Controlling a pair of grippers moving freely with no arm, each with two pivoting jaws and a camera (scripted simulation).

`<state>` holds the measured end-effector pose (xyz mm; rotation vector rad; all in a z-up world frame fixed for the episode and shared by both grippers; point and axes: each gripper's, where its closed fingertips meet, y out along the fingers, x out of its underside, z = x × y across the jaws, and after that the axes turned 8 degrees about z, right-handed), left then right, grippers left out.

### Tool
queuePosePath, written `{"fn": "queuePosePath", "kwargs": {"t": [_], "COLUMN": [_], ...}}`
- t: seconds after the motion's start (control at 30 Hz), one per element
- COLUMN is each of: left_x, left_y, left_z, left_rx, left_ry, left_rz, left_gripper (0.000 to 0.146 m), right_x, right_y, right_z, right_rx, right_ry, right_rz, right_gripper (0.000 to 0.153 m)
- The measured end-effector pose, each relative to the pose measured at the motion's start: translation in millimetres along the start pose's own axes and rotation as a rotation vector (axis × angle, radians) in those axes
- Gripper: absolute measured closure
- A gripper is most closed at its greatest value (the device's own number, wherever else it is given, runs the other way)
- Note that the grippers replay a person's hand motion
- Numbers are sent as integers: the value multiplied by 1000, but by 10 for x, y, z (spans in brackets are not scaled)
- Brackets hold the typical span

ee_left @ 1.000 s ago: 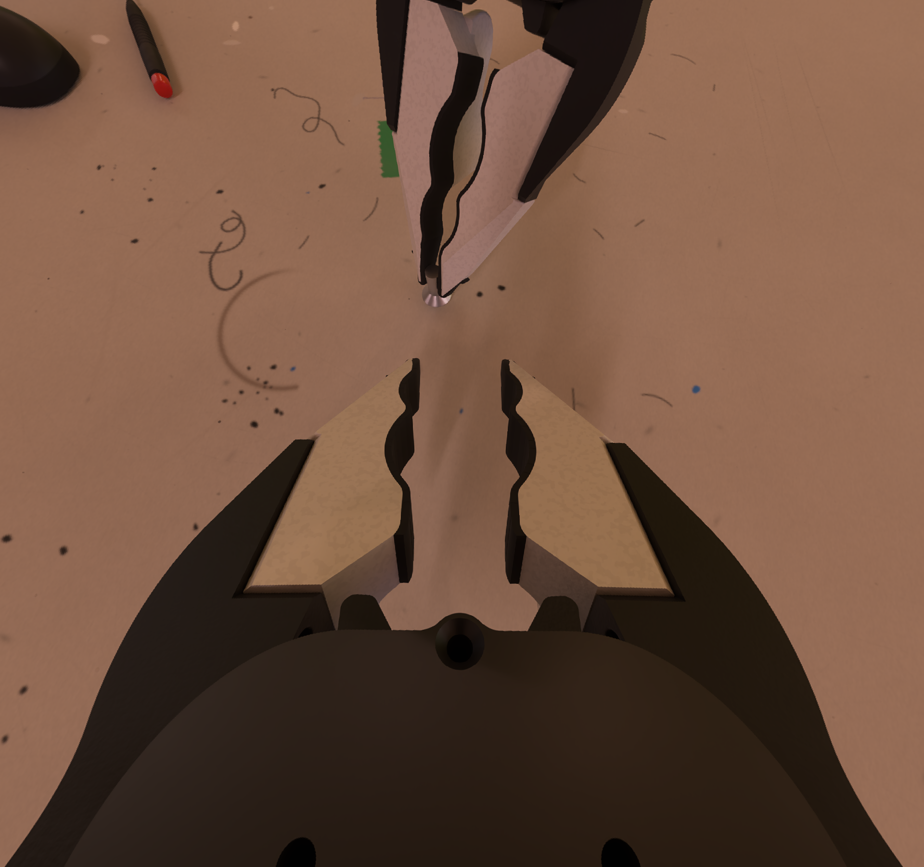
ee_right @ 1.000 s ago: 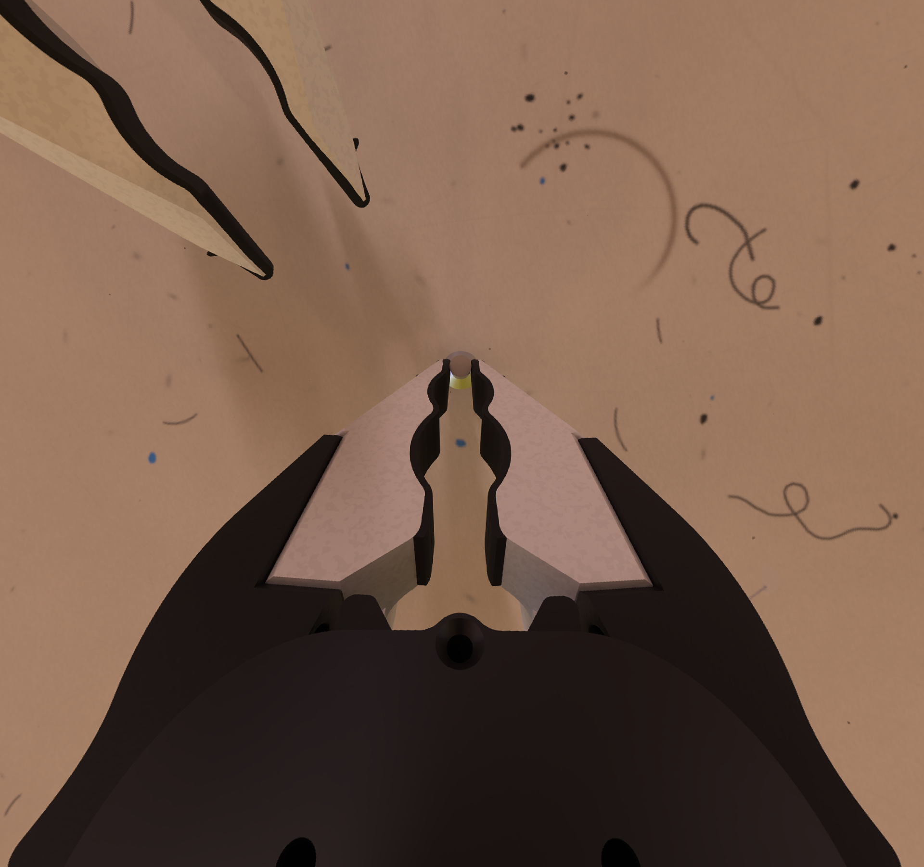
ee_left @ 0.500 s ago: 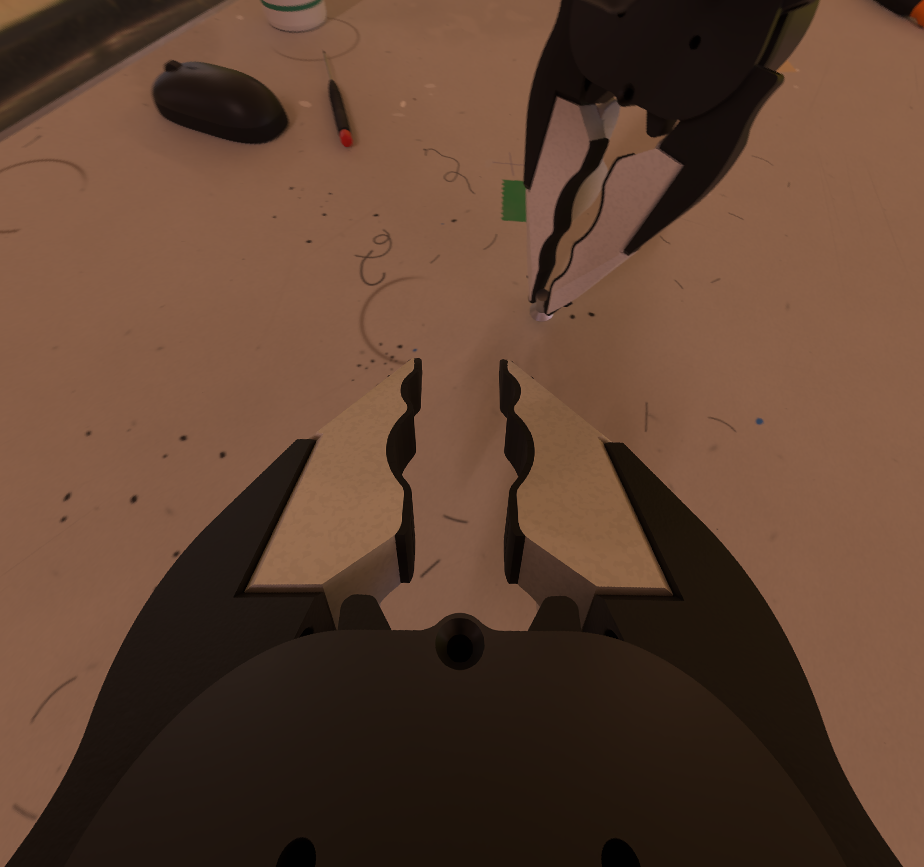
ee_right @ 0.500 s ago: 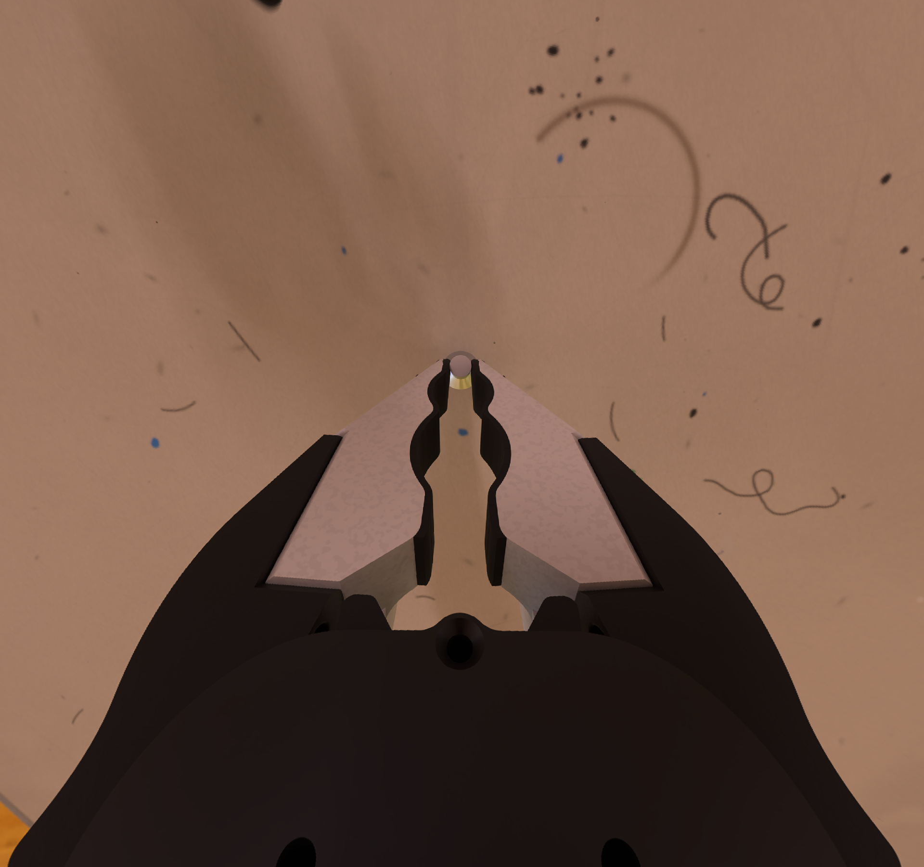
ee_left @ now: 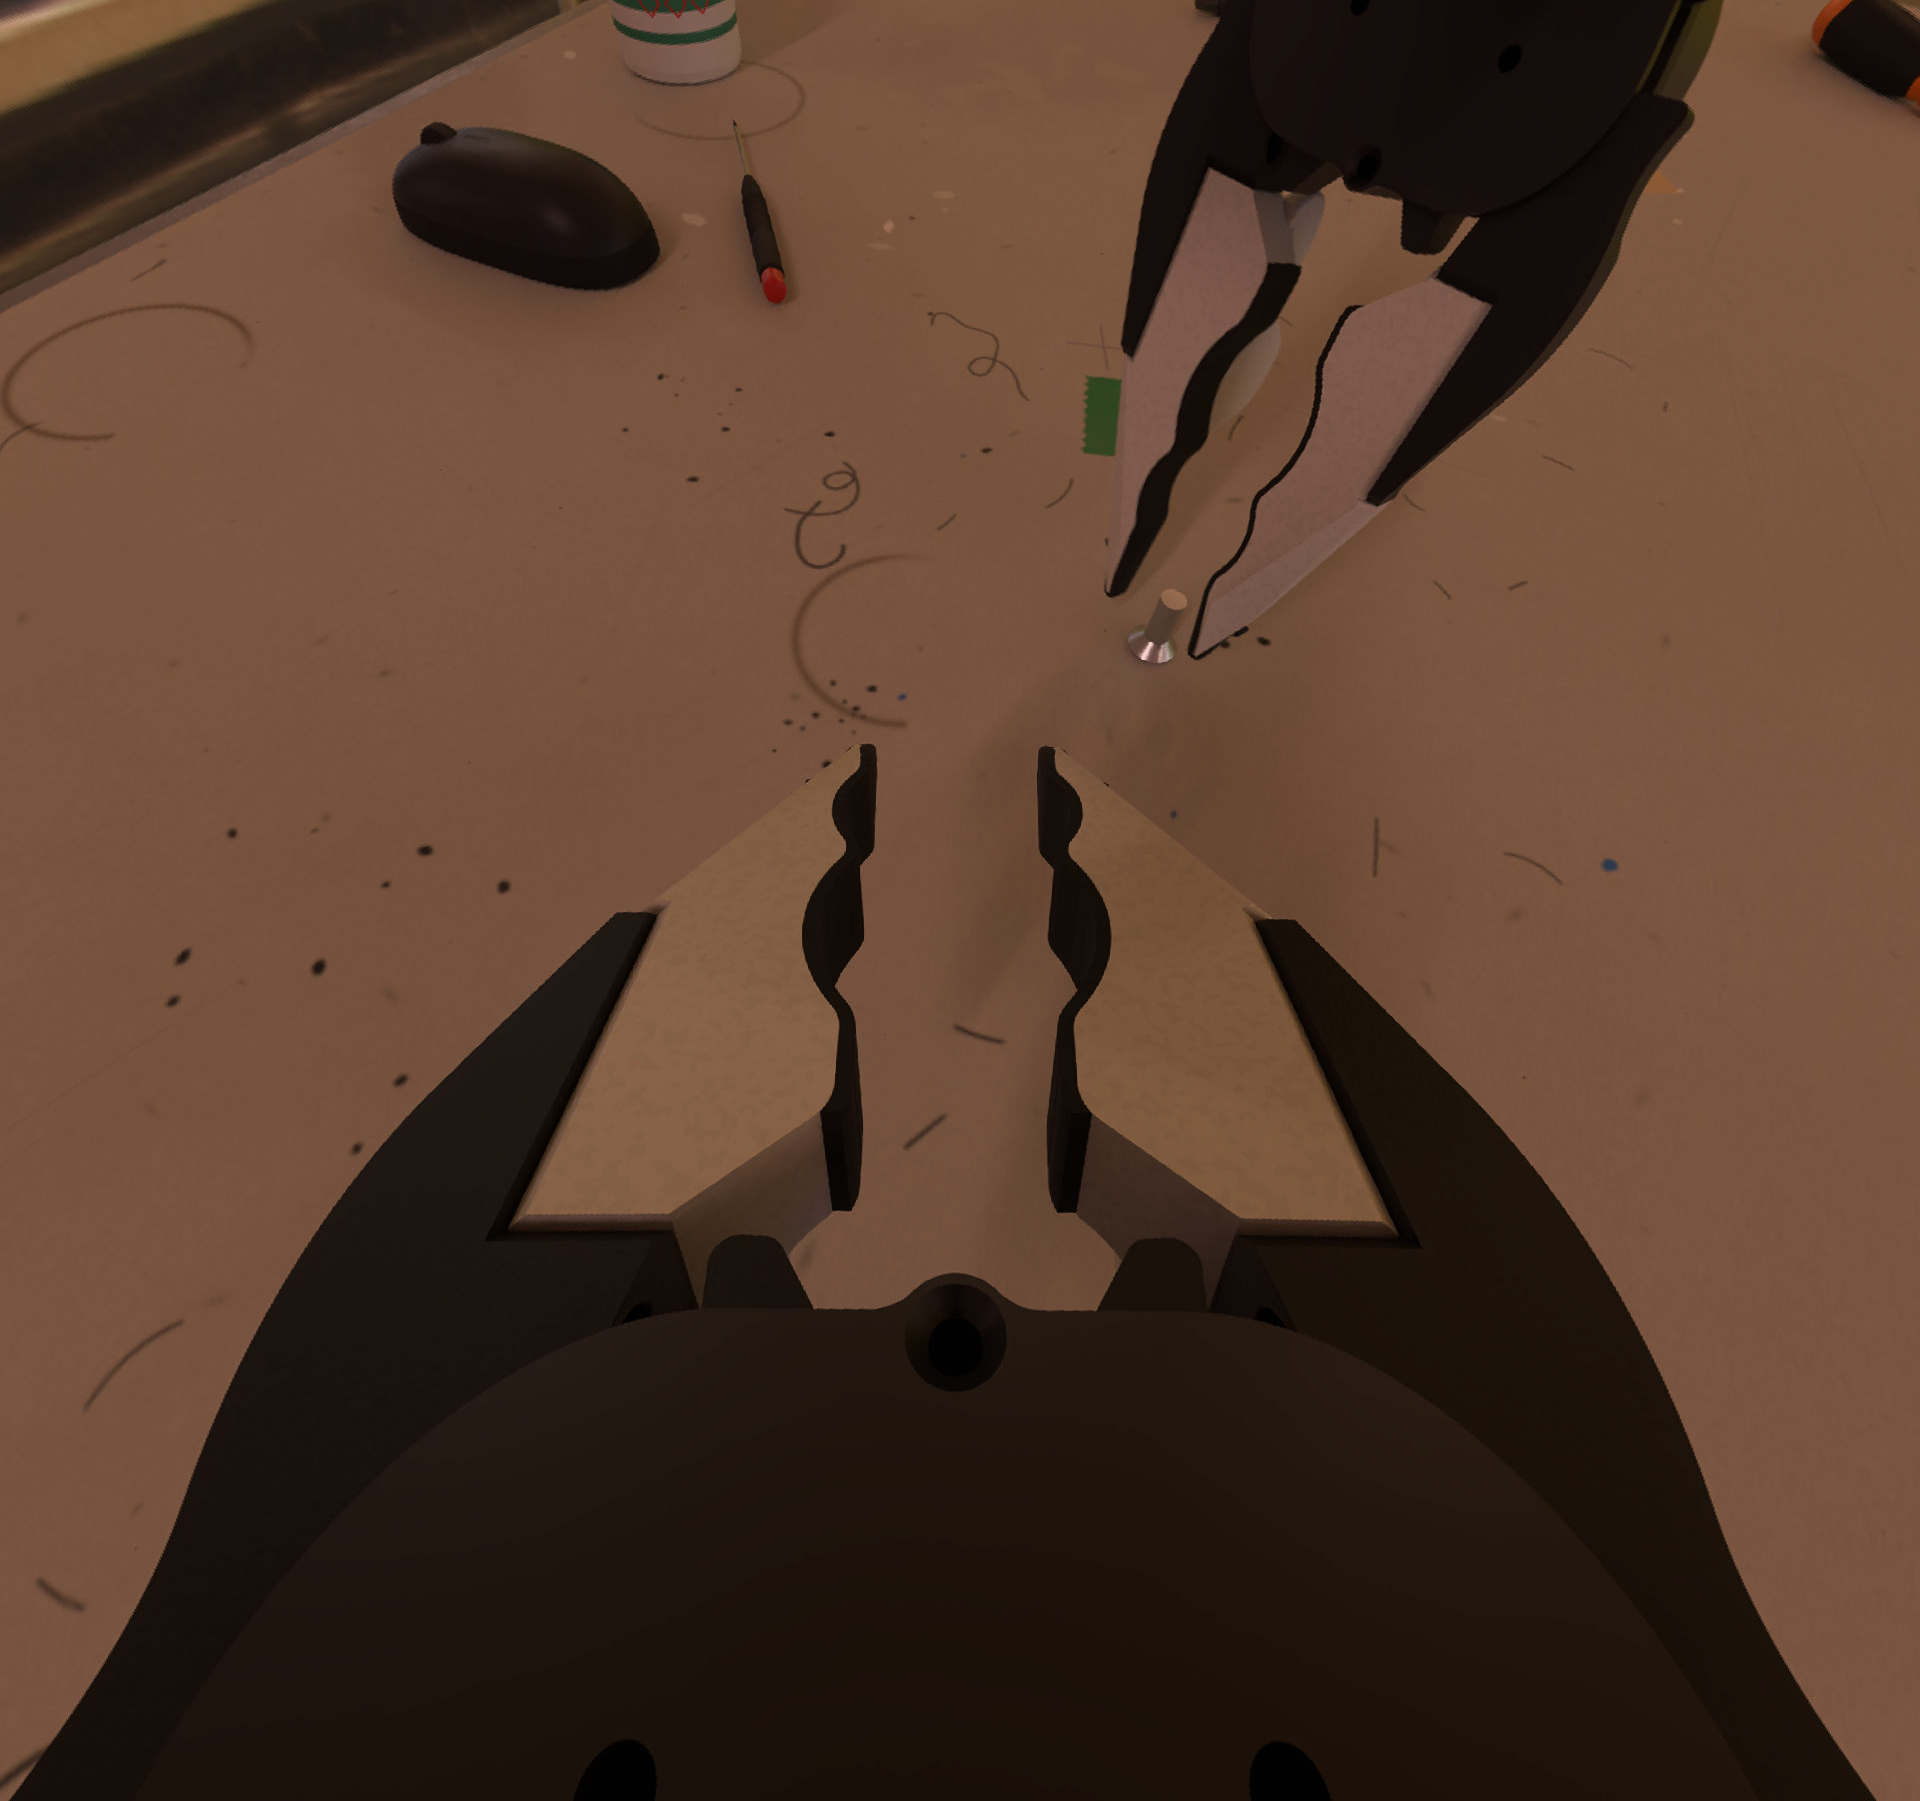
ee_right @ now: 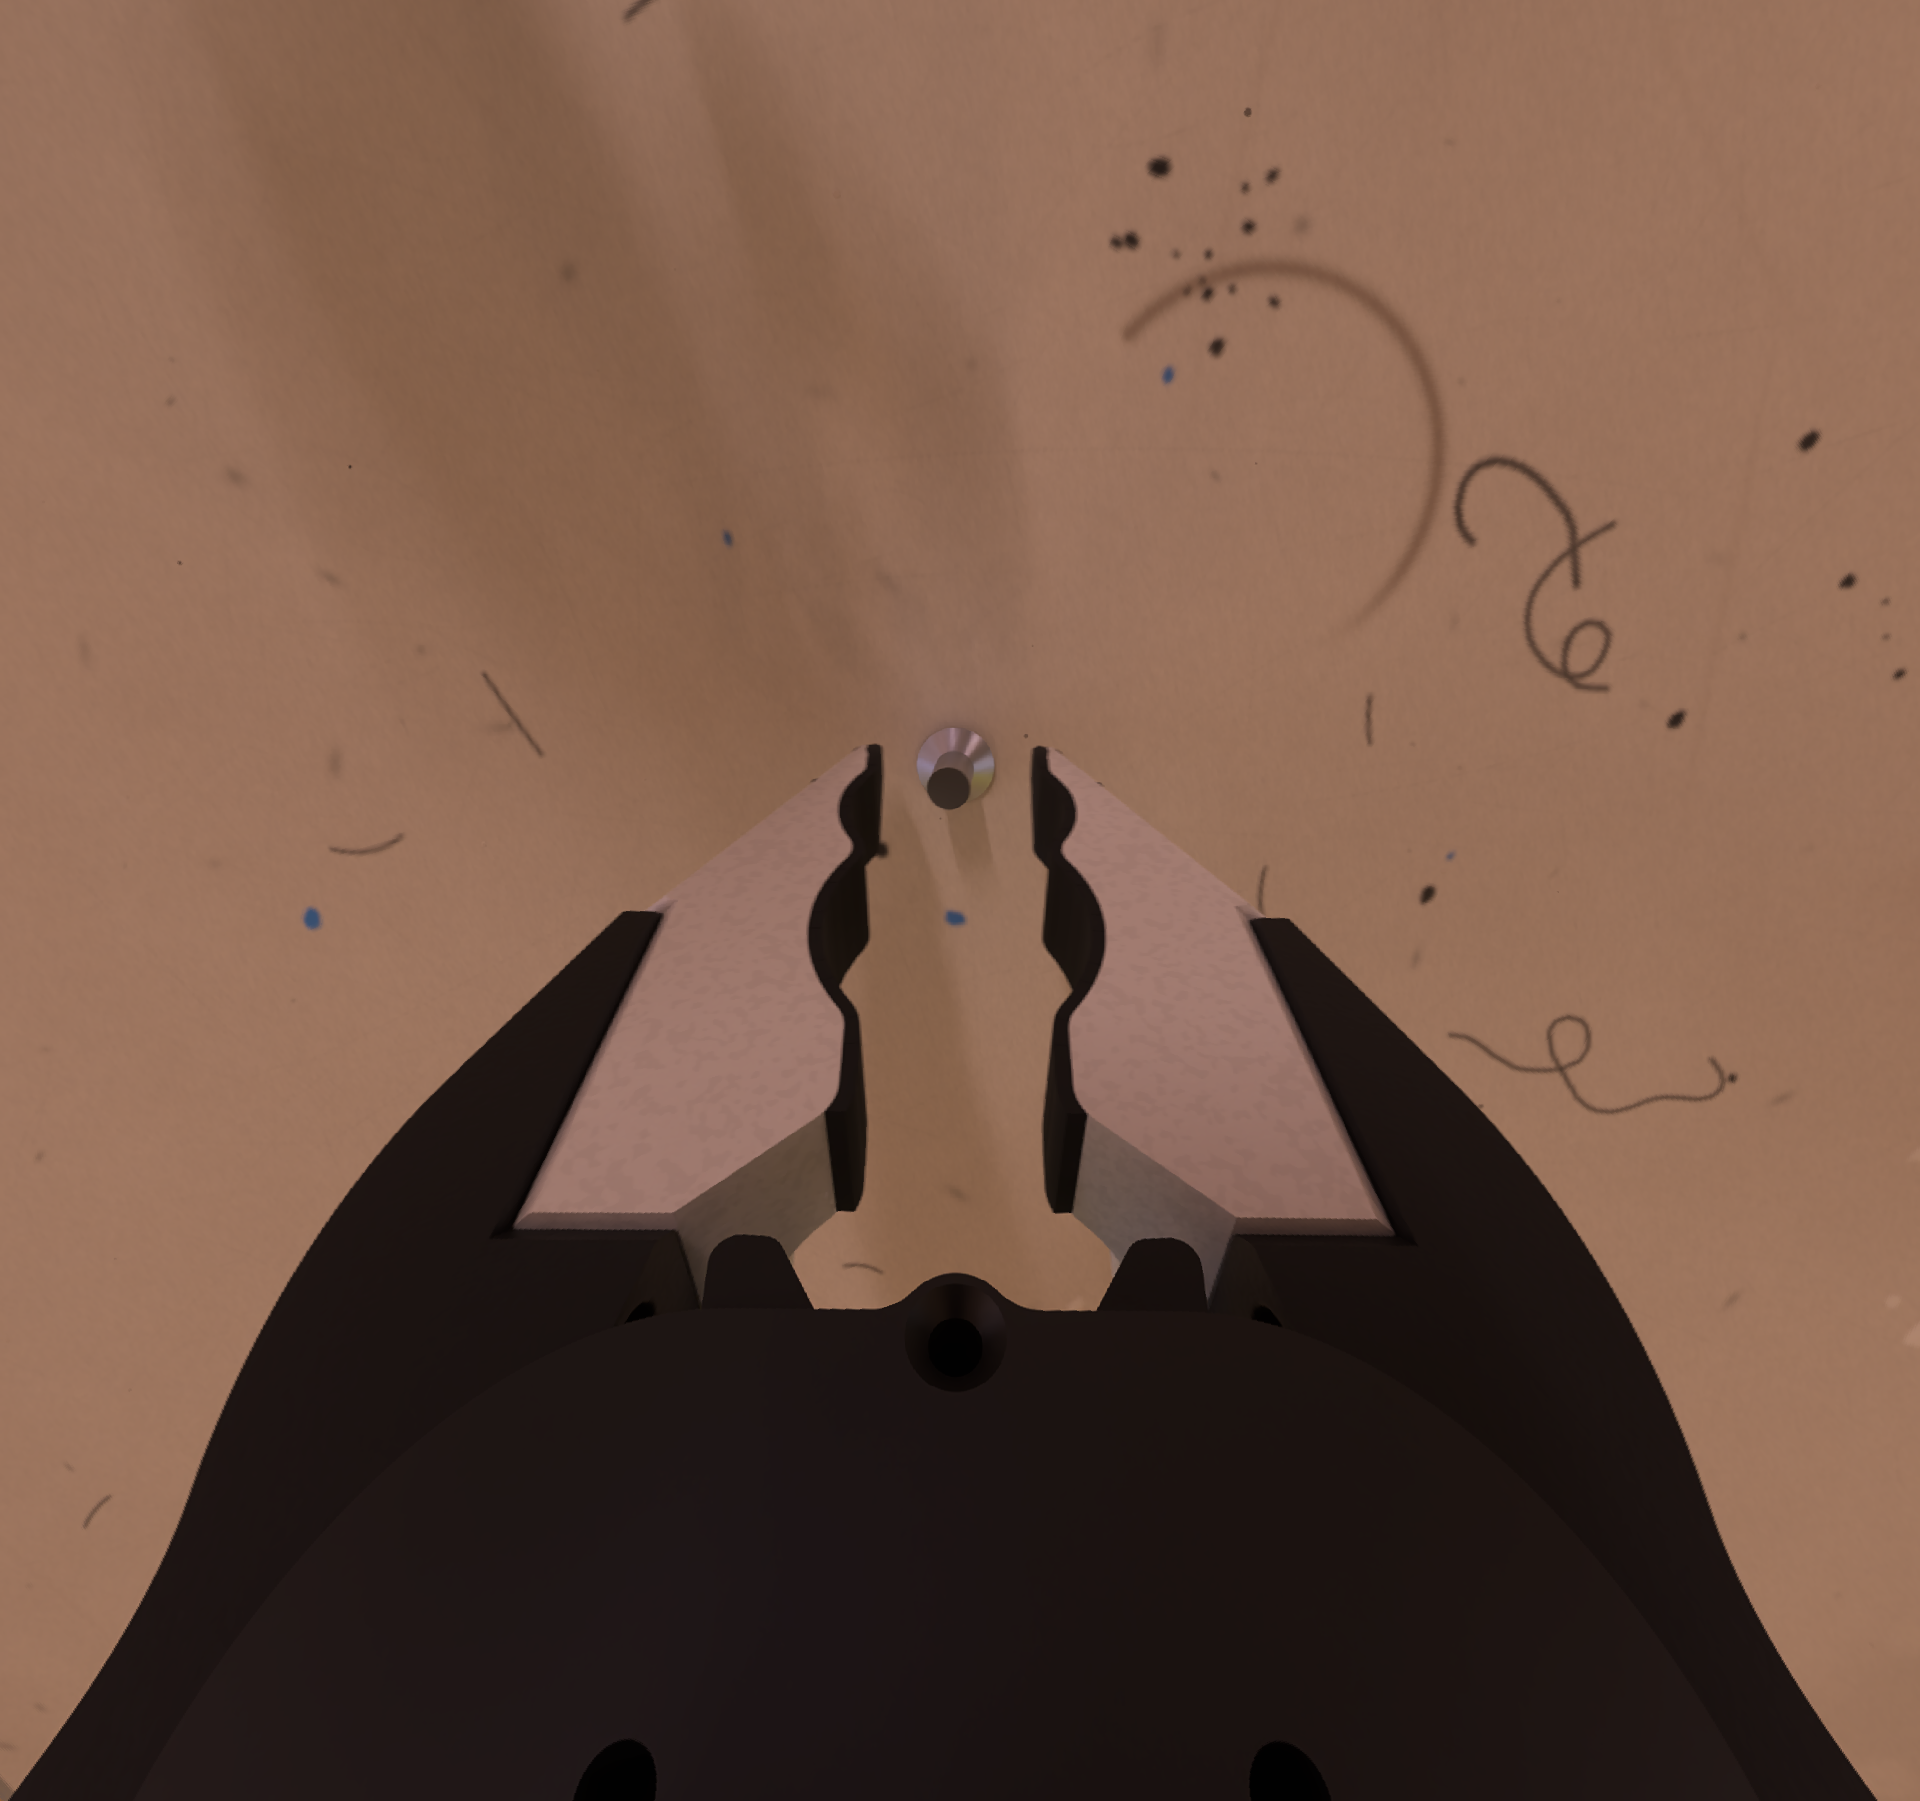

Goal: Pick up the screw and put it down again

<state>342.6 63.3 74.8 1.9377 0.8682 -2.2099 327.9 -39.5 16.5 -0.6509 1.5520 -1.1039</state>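
Screw (ee_right: 954, 772) stands head-down on the worktop (ee_right: 520, 297), shank up, between the spread tips of the right hand-held gripper (ee_right: 954, 754) — not pinched. Left hand-held gripper (ee_left: 956, 754) is open too, well short of the screw. Tiny, light, hard, probably slick metal — pinch the shank.

We see a shiny metal screw (ee_right: 954, 770), a matt scuffed brown table (ee_left: 312, 671), a matt black plastic mouse (ee_left: 525, 206), grainy pale gripper pads (ee_left: 707, 1034)

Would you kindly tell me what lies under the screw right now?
The screw stands head-down on the bare brown table, between the open right gripper's fingertips. The spot beneath its head is covered.
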Motion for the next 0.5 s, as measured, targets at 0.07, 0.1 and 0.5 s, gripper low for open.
{"fn": "queuePosePath", "kwargs": {"t": [0.07, 0.1, 0.5], "left_x": [3, 4, 44], "left_y": [-2, -2, 19], "left_z": [7, 9, 1], "left_rx": [2, 2, 10], "left_ry": [3, 4, -1], "left_rz": [0, 0, -4], "left_gripper": [115, 115, 115], "right_x": [-2, -1, -9], "right_y": [3, 3, 14], "right_z": [-2, -1, -22], "right_rx": [-17, -25, -41], "right_ry": [3, 5, -11], "right_rz": [10, 12, 26], "right_gripper": [116, 114, 90]}}
